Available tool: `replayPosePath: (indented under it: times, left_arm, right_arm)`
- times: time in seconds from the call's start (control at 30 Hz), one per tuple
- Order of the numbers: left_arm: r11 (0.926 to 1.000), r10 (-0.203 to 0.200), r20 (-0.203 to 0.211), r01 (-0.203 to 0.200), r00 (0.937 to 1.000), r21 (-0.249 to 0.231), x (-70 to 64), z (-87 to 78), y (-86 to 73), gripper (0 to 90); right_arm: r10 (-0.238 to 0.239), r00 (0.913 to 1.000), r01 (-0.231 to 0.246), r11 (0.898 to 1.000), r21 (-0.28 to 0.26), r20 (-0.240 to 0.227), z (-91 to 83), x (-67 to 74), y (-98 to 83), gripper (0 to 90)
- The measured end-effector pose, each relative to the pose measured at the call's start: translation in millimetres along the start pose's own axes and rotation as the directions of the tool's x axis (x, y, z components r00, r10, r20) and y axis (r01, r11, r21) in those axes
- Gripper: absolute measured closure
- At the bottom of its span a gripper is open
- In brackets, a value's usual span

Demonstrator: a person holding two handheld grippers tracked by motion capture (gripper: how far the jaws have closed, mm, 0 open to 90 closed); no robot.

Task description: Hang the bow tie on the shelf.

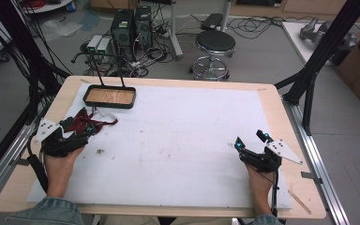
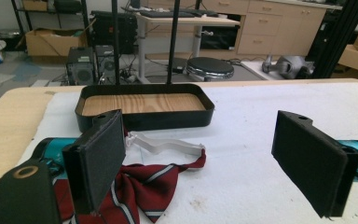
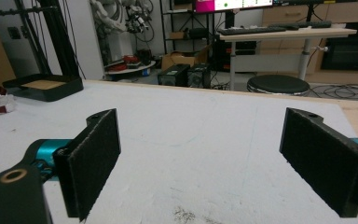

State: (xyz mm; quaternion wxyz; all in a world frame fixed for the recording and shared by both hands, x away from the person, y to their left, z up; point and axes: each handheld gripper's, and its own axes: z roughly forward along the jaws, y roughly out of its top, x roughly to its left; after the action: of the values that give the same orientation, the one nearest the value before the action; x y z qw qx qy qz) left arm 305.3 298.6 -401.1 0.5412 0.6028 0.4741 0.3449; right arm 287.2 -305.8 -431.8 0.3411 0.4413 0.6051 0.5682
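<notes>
Grippers spread wide over white-covered tabletop, nothing pinched.
Nearest, left gripper (image 2: 209,163) with jaws wide apart, burgundy striped bow tie (image 2: 142,186) lying just beside the left jaw, white strap (image 2: 163,143) trailing beyond it. Right gripper (image 3: 205,163) likewise spread, well apart over bare cover. Farther back, black wood-floored tray (image 2: 144,116) near the tie; beyond the tabletop, round stool (image 1: 214,43).

Bow tie (image 2: 142,186) — dark red with white-edged navy stripes, white strap; tray (image 2: 144,119) — black rim, light wood-grain floor; table cover (image 1: 183,140) white.
</notes>
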Motion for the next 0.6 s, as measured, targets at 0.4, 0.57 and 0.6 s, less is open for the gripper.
replayPosePath:
  times: [0.4,0.57,0.6]
  left_arm:
    - [0.9999,0.010,-0.014,-0.010,0.9999,0.008,5.9,4.0,0.3,17.8]
    - [0.9994,0.013,-0.033,-0.012,0.9994,0.032,12.3,12.0,0.7,18.2]
    - [0.9992,0.010,-0.034,-0.009,0.9994,0.039,13.6,14.6,0.3,18.4]
  right_arm:
    - [0.000,1.0000,0.000,1.000,0.005,-0.009,1.4,0.1,-0.4,11.4]
    - [0.012,0.9998,-0.012,1.000,0.008,-0.015,1.7,-0.8,-0.7,11.4]
    - [0.018,0.9997,-0.018,1.000,0.011,-0.014,1.4,-0.7,-0.7,11.4]
